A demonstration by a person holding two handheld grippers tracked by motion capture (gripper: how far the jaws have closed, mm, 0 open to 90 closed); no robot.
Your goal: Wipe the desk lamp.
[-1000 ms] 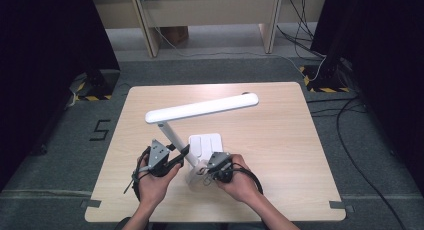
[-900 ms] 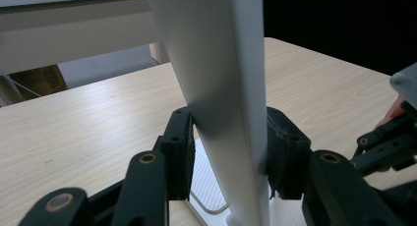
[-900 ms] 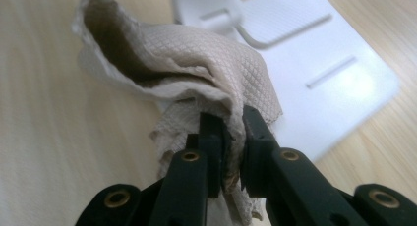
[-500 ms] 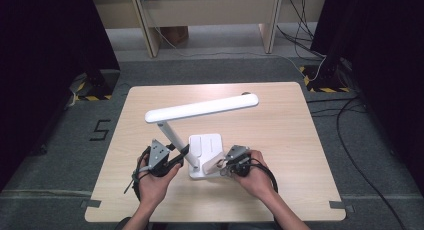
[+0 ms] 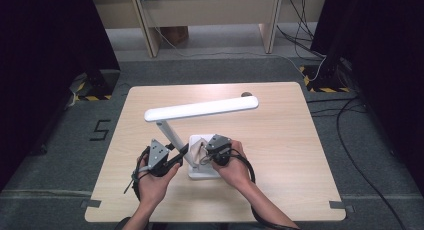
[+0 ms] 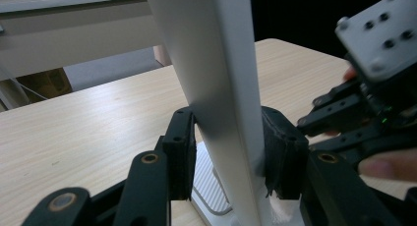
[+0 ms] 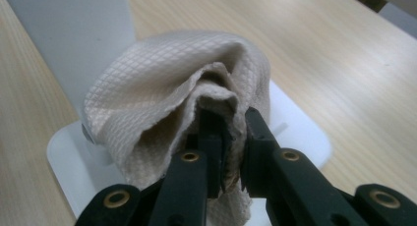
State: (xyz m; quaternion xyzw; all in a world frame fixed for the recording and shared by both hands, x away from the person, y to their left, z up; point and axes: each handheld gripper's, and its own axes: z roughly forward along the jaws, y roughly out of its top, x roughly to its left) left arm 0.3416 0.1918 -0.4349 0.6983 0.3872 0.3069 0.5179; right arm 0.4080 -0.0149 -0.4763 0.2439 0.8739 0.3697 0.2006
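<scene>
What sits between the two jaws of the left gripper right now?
The white lamp post. In the left gripper view both pads of the left gripper press against its sides, just above the lamp base.

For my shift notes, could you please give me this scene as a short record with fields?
Setting: wooden table, seen from above
Main item: white desk lamp, its base on the table near the person
Left gripper: fingers clamped on the lamp's upright arm
Right gripper: fingers pinching a beige waffle-textured cloth
Cloth position: bunched over the lamp base, beside the arm
Apparent work: wiping the lamp base while the lamp is steadied
</scene>
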